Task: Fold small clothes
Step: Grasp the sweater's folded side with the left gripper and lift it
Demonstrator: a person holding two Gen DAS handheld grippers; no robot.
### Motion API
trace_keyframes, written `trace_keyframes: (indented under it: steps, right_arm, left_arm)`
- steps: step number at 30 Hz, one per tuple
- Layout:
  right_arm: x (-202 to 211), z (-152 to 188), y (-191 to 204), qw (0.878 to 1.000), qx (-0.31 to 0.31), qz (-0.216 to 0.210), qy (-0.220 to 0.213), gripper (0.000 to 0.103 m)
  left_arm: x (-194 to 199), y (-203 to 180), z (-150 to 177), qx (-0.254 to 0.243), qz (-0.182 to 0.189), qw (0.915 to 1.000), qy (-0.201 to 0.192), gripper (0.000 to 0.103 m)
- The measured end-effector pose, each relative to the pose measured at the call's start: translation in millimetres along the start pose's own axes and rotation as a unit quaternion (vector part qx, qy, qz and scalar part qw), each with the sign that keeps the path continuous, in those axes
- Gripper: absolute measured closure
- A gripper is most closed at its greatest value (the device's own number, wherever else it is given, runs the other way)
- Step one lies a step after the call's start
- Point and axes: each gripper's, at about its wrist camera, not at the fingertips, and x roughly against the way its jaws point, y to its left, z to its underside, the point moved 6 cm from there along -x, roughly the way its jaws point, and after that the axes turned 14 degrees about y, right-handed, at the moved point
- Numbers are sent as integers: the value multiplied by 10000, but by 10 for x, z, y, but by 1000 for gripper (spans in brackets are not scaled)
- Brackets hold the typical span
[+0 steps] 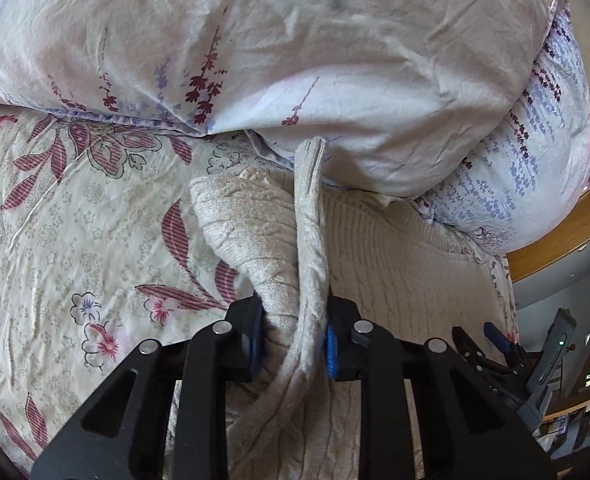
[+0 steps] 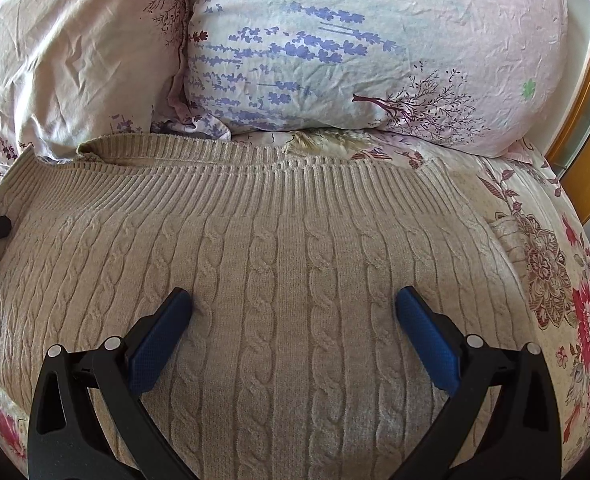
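Note:
A beige cable-knit sweater [image 2: 287, 280] lies on the floral bedsheet [image 1: 55, 216], its ribbed hem [image 2: 255, 184] toward the pillows. My left gripper [image 1: 293, 336] is shut on a bunched fold of the sweater [image 1: 307, 248], which stands up between the blue pads, at the sweater's left side. My right gripper [image 2: 293, 304] is open and empty, its blue pads [image 2: 163, 332] spread wide just above the sweater's flat middle. The right gripper also shows at the right edge of the left wrist view [image 1: 499, 352].
Two large lavender-print pillows [image 2: 355, 52] lie just beyond the sweater's hem; one [image 1: 295, 48] overhangs the fold in the left wrist view. A wooden bed frame [image 1: 567, 236] runs along the right. The bedsheet [image 2: 567, 300] shows to the right of the sweater.

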Motion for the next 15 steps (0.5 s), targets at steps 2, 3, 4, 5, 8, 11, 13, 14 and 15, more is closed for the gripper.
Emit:
trace_keyframes:
  steps: [2, 3, 4, 5, 8, 11, 13, 14, 15]
  right_arm:
    - [3, -2, 3, 10000, 11, 9, -4, 1]
    - [6, -2, 6, 10000, 12, 11, -5, 1]
    - [8, -4, 10, 10000, 16, 13, -6, 1]
    - [8, -7, 8, 10000, 17, 12, -6, 1]
    - [10, -10, 9, 10000, 27, 5, -20, 1]
    - [18, -14, 9, 10000, 38, 9, -20, 1]
    - [18, -18, 8, 10000, 38, 12, -18, 1]
    - [20, -16, 9, 10000, 43, 16, -15, 1]
    - [23, -14, 9, 10000, 52, 21, -11, 1]
  left_arm:
    - [76, -119, 14, -40, 218, 9997, -48, 81]
    - [112, -180, 24, -59, 323, 9994, -68, 81]
    - [140, -239, 33, -77, 427, 9990, -90, 81]
    - [166, -294, 41, -92, 532, 9985, -113, 81]
    - [215, -438, 73, -64, 905, 9958, -138, 81]
    - [241, -589, 96, -52, 1137, 9934, -130, 81]
    - [246, -679, 112, -19, 1253, 9920, -117, 81]
    - [231, -710, 118, 21, 1328, 9911, -106, 82]
    - [227, -740, 119, 72, 1405, 9900, -90, 82]
